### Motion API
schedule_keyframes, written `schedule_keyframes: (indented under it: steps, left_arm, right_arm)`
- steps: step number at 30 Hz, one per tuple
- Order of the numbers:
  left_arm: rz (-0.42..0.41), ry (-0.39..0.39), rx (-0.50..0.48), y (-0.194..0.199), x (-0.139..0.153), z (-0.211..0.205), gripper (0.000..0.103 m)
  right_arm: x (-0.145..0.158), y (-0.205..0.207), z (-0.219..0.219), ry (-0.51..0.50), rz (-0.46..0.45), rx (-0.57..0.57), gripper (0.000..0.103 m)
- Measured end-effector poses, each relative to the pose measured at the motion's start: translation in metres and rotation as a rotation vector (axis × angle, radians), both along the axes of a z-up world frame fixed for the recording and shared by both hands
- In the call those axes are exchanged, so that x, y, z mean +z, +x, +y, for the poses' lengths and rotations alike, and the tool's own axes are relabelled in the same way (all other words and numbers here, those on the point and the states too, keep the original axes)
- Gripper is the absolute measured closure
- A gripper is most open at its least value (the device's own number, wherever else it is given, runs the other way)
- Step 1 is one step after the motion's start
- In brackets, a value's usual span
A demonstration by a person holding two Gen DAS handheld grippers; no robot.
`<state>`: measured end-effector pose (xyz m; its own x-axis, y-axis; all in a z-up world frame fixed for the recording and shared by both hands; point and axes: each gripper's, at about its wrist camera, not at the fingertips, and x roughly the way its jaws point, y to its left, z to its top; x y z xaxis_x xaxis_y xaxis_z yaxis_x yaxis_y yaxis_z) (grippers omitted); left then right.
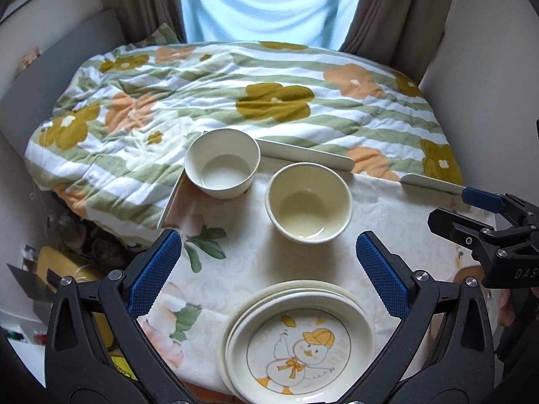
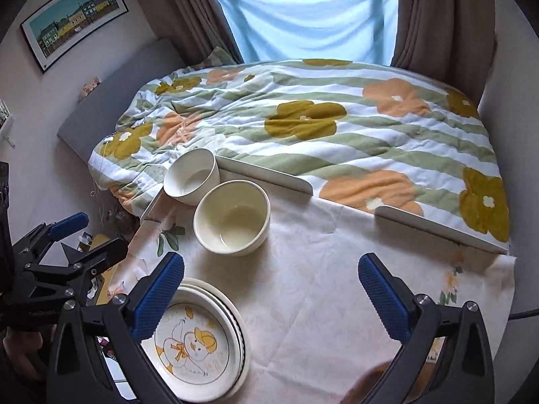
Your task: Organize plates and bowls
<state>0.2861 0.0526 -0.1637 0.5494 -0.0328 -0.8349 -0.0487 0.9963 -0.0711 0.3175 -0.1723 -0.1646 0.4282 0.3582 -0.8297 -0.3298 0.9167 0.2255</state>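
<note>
A stack of cream plates (image 1: 299, 340), the top one with a duck picture, sits at the near edge of the cloth-covered table (image 1: 235, 269); it also shows in the right wrist view (image 2: 198, 340). Two empty cream bowls stand apart farther back: a near one (image 1: 308, 202) (image 2: 232, 217) and a far-left one (image 1: 222, 163) (image 2: 191, 176). My left gripper (image 1: 269, 269) is open and empty, above the plate stack. My right gripper (image 2: 271, 289) is open and empty, over bare cloth right of the stack.
A bed with a flowered quilt (image 1: 235, 94) lies right behind the table. Low white rails (image 1: 303, 155) (image 2: 438, 229) line the table's far edge. Clutter (image 1: 67, 269) lies on the floor at left. Curtains and a window are at the back.
</note>
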Motion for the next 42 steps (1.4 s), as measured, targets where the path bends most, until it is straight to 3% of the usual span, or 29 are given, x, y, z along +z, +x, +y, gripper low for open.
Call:
schedule_keyframes:
  steps: [5, 6, 8, 10, 12, 15, 18, 20, 22, 24, 26, 35, 42]
  left_arm:
    - [0.097, -0.084, -0.007, 0.044, -0.041, 0.020, 0.000]
    - [0.117, -0.103, -0.008, 0.052, -0.050, 0.022, 0.001]
    - [0.153, -0.139, -0.008, 0.065, -0.065, 0.024, 0.006]
    - [0.197, -0.179, -0.014, 0.077, -0.083, 0.023, 0.026]
    - [0.236, -0.200, -0.019, 0.087, -0.098, 0.022, 0.037]
    - [0.256, -0.217, -0.023, 0.096, -0.113, 0.019, 0.043]
    - [0.277, -0.223, -0.037, 0.103, -0.124, 0.015, 0.055]
    - [0.292, -0.226, -0.048, 0.108, -0.131, 0.013, 0.064]
    - [0.305, -0.228, -0.056, 0.111, -0.137, 0.010, 0.078]
    - [0.323, -0.226, -0.066, 0.113, -0.143, 0.006, 0.086]
    - [0.324, -0.203, -0.073, 0.115, -0.146, 0.003, 0.086]
    - [0.309, -0.165, -0.090, 0.114, -0.142, -0.003, 0.086]
    - [0.263, -0.137, -0.119, 0.105, -0.115, -0.013, 0.086]
  right_arm:
    - [-0.043, 0.046, 0.030, -0.010, 0.097, -0.001, 0.001]
    - [-0.043, 0.046, 0.030, -0.010, 0.097, -0.001, 0.004]
    - [-0.059, 0.059, 0.038, -0.011, 0.145, -0.004, 0.021]
    - [-0.074, 0.069, 0.046, -0.008, 0.192, 0.001, 0.030]
    - [-0.086, 0.074, 0.050, -0.022, 0.219, 0.000, 0.040]
    - [-0.101, 0.082, 0.052, -0.025, 0.263, -0.006, 0.046]
    - [-0.113, 0.086, 0.052, -0.025, 0.296, -0.019, 0.057]
    - [-0.114, 0.086, 0.052, -0.024, 0.302, -0.018, 0.071]
    - [-0.120, 0.088, 0.054, -0.022, 0.320, -0.016, 0.074]
    - [-0.123, 0.087, 0.055, -0.022, 0.326, -0.017, 0.083]
    - [-0.123, 0.087, 0.055, -0.015, 0.330, -0.021, 0.089]
    - [-0.121, 0.086, 0.055, -0.018, 0.315, -0.033, 0.089]
    - [-0.103, 0.076, 0.045, -0.007, 0.277, -0.050, 0.089]
